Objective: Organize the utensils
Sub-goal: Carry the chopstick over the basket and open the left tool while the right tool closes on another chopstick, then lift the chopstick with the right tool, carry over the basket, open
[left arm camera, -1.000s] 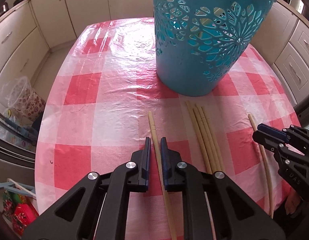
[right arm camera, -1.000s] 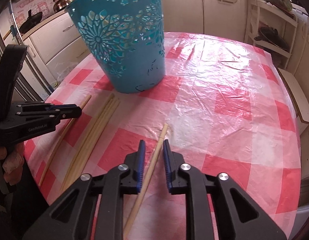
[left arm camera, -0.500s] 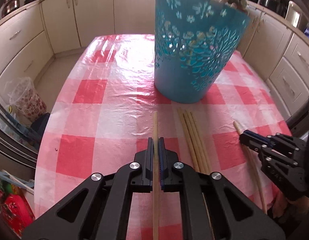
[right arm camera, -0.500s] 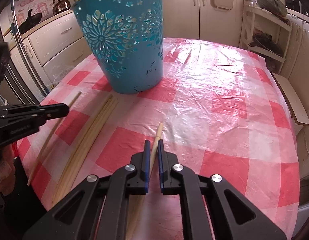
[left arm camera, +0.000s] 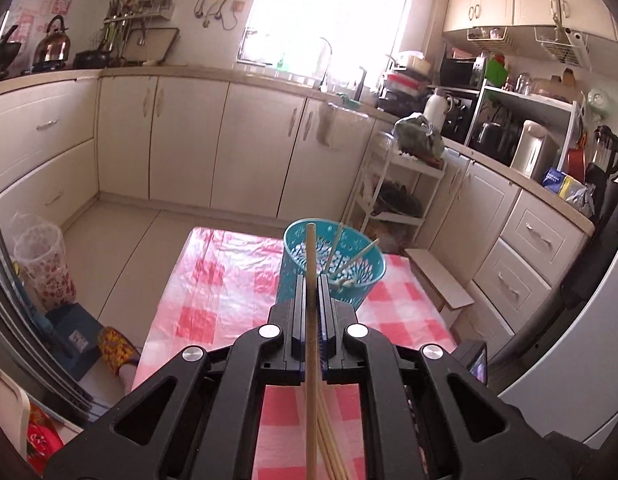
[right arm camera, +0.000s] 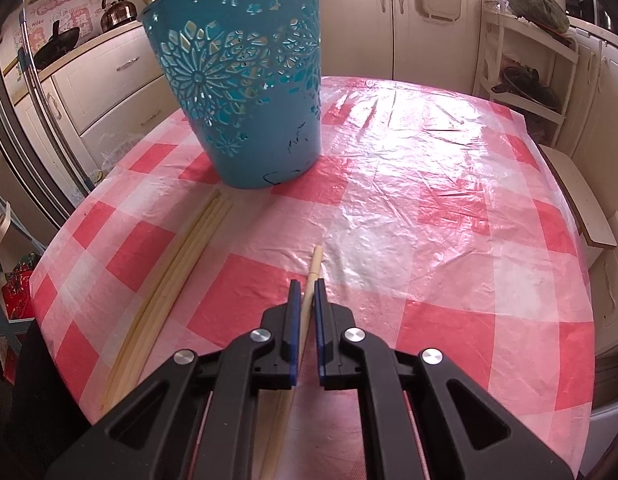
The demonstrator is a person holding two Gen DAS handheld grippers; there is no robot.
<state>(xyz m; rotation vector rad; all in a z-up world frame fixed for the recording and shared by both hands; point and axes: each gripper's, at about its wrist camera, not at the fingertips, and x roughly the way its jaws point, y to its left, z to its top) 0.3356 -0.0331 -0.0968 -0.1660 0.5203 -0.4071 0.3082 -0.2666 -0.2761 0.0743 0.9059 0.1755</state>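
Note:
My left gripper (left arm camera: 310,280) is shut on a long wooden chopstick (left arm camera: 310,252), held high above the table, its tip in line with the teal cut-out basket (left arm camera: 361,280). Chopsticks lean inside that basket. My right gripper (right arm camera: 303,286) is shut on another wooden chopstick (right arm camera: 315,262) low over the red-and-white checked tablecloth (right arm camera: 449,216). The teal basket (right arm camera: 245,80) stands to its far left. A bundle of several chopsticks (right arm camera: 177,272) lies on the cloth left of the right gripper, and also shows below the left gripper (left arm camera: 329,440).
Cream kitchen cabinets (left arm camera: 189,140) surround the table. A white shelf rack (right arm camera: 525,64) stands at the far right. A clear patterned bin (left arm camera: 45,264) sits on the floor to the left. The table's edge (right arm camera: 61,264) drops off left of the chopstick bundle.
My left gripper has risen high with its chopstick and tilted up, so the basket now lies below. My right gripper stays shut on its chopstick, now slightly lifted and closer to the basket.

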